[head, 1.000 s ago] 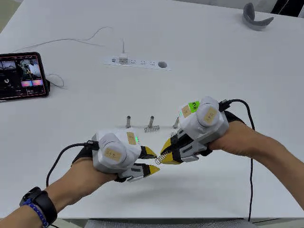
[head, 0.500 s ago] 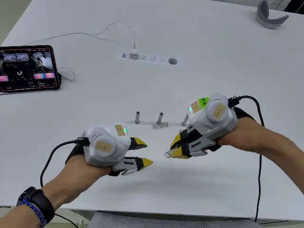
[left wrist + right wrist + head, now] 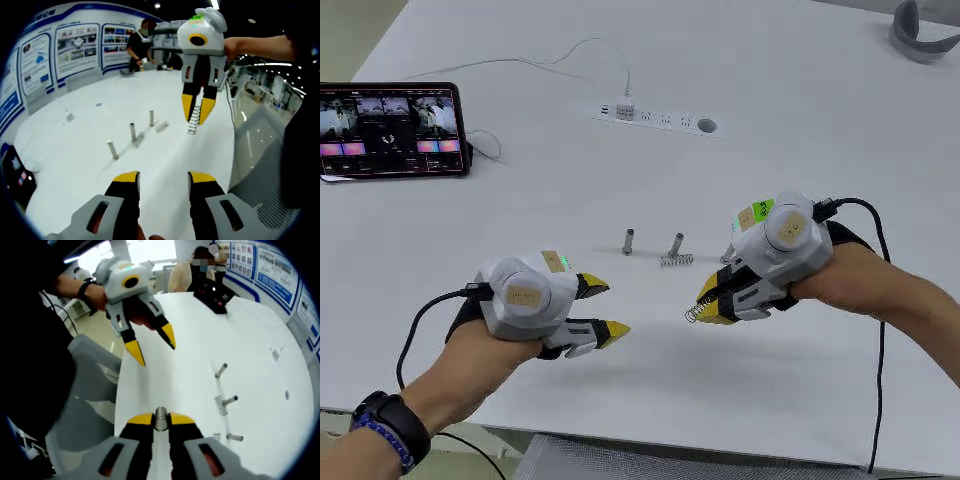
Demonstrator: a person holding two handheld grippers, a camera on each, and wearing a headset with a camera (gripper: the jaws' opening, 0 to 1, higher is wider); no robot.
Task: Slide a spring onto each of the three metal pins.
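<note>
Jaws of the right gripper (image 3: 706, 305) are pinched on a spring (image 3: 695, 313), its long axis in line with them and its free end poking toward the near left. Left gripper (image 3: 607, 306) jaws stand wide, holding nothing. Farther off, three pins (image 3: 132, 132) stand upright on the table (image 3: 770, 80). A loose spring (image 3: 675, 261) lies flat beside the middle pin. In the head view the right gripper largely hides the rightmost pin.

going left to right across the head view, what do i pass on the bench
tablet → left gripper → first pin → second pin → right gripper, shut on a spring → grey curved piece
</note>
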